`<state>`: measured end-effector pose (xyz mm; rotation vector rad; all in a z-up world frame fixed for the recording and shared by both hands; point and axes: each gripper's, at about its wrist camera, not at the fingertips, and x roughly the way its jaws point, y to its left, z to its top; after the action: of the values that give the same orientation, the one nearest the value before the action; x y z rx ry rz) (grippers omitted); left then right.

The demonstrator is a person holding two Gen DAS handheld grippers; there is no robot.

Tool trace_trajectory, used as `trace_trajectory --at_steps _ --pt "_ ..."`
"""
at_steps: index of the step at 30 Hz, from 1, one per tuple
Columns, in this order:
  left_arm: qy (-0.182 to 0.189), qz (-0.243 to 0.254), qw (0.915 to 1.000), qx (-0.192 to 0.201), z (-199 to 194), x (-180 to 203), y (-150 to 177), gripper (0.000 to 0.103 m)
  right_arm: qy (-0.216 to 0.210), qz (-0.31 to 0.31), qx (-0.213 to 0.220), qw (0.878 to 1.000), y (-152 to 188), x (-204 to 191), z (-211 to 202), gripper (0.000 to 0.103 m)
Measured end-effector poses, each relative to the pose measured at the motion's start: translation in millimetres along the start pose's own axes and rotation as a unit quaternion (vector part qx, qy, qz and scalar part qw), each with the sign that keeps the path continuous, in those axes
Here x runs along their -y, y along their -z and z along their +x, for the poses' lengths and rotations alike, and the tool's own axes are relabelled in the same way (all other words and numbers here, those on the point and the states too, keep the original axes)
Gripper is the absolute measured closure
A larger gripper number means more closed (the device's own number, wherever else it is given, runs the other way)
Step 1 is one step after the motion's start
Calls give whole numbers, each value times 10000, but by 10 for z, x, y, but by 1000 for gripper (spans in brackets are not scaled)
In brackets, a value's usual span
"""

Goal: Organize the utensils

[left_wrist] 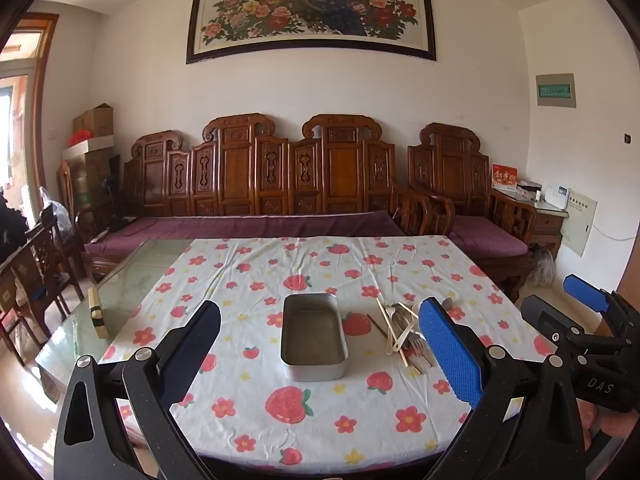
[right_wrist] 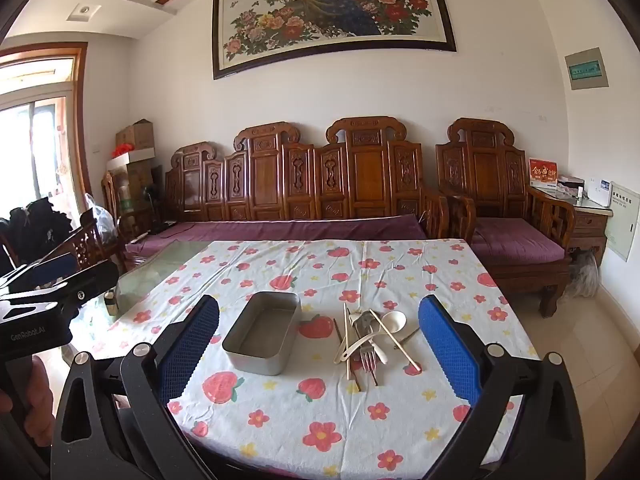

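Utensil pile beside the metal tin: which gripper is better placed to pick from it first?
Probably right. The utensil pile lies centred between the open right gripper fingers, while the empty metal tin sits ahead of the open left gripper. Neither holds anything.

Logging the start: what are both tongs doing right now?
Left tongs: open, holding nothing.
Right tongs: open, holding nothing.
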<state>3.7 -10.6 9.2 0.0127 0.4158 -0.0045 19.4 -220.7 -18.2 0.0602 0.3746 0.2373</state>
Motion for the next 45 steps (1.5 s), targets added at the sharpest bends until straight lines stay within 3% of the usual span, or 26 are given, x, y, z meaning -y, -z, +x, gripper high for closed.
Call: trace_trajectory --at_steps 33,45 --pt "64 -1 10000 -6 -7 23 5 7 13 15 -55 10000 -5 6 10 3" --pt "86 31 9985 -536 471 -64 247 7 -47 -31 -375 9993 239 104 396 3"
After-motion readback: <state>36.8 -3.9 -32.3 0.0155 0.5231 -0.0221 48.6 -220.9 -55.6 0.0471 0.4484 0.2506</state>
